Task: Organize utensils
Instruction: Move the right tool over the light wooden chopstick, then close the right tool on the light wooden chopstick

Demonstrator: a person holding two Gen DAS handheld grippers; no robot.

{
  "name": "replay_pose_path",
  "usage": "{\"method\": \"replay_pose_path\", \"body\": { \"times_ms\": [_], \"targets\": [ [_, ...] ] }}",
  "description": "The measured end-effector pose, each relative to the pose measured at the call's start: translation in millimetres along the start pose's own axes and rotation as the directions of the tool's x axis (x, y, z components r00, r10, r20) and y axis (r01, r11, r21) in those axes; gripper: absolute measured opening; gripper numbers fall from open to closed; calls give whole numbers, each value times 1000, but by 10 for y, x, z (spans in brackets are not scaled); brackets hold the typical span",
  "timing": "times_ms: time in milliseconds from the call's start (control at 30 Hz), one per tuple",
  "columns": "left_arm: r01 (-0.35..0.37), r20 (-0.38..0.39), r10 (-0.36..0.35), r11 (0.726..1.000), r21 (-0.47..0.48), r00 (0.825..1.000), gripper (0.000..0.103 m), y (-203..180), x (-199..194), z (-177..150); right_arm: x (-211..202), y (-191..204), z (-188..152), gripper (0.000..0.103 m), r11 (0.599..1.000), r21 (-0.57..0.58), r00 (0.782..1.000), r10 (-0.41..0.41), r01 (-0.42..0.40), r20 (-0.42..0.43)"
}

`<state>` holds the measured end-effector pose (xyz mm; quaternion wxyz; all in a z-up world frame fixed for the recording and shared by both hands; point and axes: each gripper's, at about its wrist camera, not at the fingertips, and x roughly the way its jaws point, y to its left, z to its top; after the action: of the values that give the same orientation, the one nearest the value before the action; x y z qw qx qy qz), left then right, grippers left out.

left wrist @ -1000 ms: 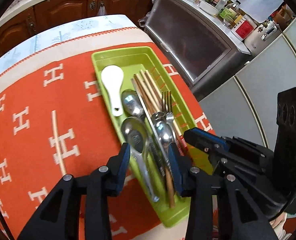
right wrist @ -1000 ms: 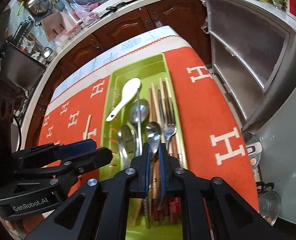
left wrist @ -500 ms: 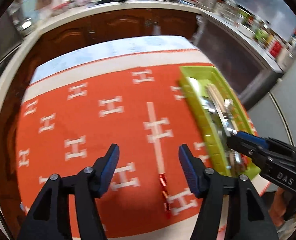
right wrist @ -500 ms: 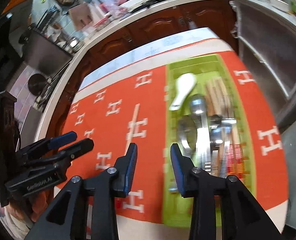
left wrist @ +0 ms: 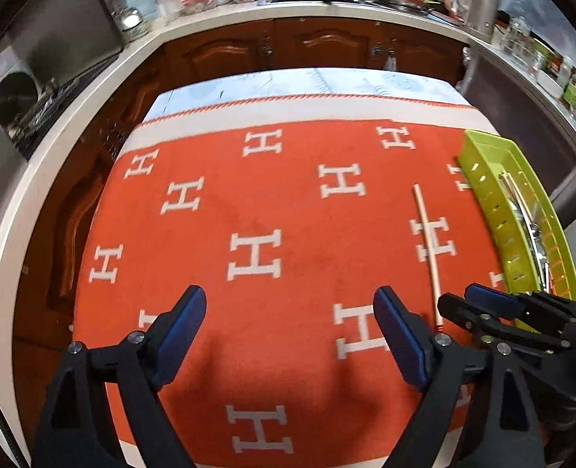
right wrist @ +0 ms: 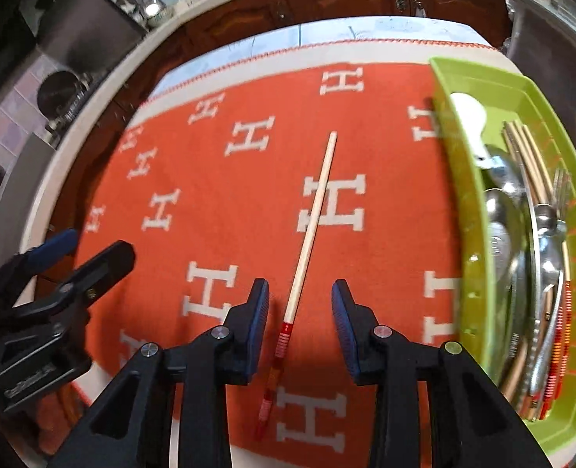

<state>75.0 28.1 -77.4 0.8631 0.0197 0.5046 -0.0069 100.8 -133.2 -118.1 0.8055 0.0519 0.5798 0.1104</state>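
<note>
- 2 grippers in frame, both w/ jaws apart, both empty.
- Far left: L gripper (left wrist: 290, 335) hovers over the orange H-pattern cloth (left wrist: 249, 202), jaws spread wide, only bare cloth between the blue pads (left wrist: 179, 335). In R wrist view it shows at the left edge (right wrist: 54, 261), well apart from the chopstick.
- Centre: 1 loose chopstick (right wrist: 311, 226) lies flat on the cloth, pale wood shaft, red/white banded end (right wrist: 280, 347) toward the cameras, thin tip pointing away toward the far table edge.
- R gripper (right wrist: 299, 312) sits directly over the chopstick's banded end, one finger each side of it, jaws apart, pads not touching the stick. L wrist view: R gripper (left wrist: 479, 308) just right of the chopstick (left wrist: 428, 245), near its lower end.
- Right: green tray (right wrist: 467, 179) on the cloth, beside the chopstick but not touching. Holds a white spoon (right wrist: 469, 111) at the far end, metal spoons (right wrist: 502, 210), more chopsticks (right wrist: 522, 148) and a fork (right wrist: 560, 187), all lying lengthwise. Exact count unclear, blurred.
- L wrist view only catches the tray (left wrist: 483, 179) at its right edge; contents mostly hidden by the wall.
</note>
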Motion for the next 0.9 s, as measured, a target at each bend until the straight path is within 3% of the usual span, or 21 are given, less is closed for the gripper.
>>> {"method": "replay_pose_path", "body": {
  "times_ms": [133, 333, 367, 500, 733, 900],
  "targets": [
    [18, -22, -19, 998, -55, 1000, 90, 104, 141, -64, 147, 140, -53, 34, 996, -62, 998, -67, 68, 21],
    [20, -50, -24, 997, -80, 998, 90, 138, 290, -149, 209, 256, -100, 14, 978, -120, 984, -162, 171, 79],
    [21, -52, -25, 996, -82, 998, 90, 136, 304, -150, 217, 246, -102, 9, 979, -113, 984, -160, 169, 84],
    [22, -55, -27, 996, -89, 998, 90, 127, 325, -141, 176, 148, -94, 6, 988, -81, 989, -126, 133, 79],
    [43, -32, -47, 993, -107, 998, 96, 134, 248, -115, 29, 41, -74, 5, 999, -25, 997, -21, 23, 72],
    [13, 2, -13, 995, -98, 1000, 99, 97, 127, -77, -214, 18, -85, 5, 1000, -11, 995, 22, -21, 102]
  ]
}}
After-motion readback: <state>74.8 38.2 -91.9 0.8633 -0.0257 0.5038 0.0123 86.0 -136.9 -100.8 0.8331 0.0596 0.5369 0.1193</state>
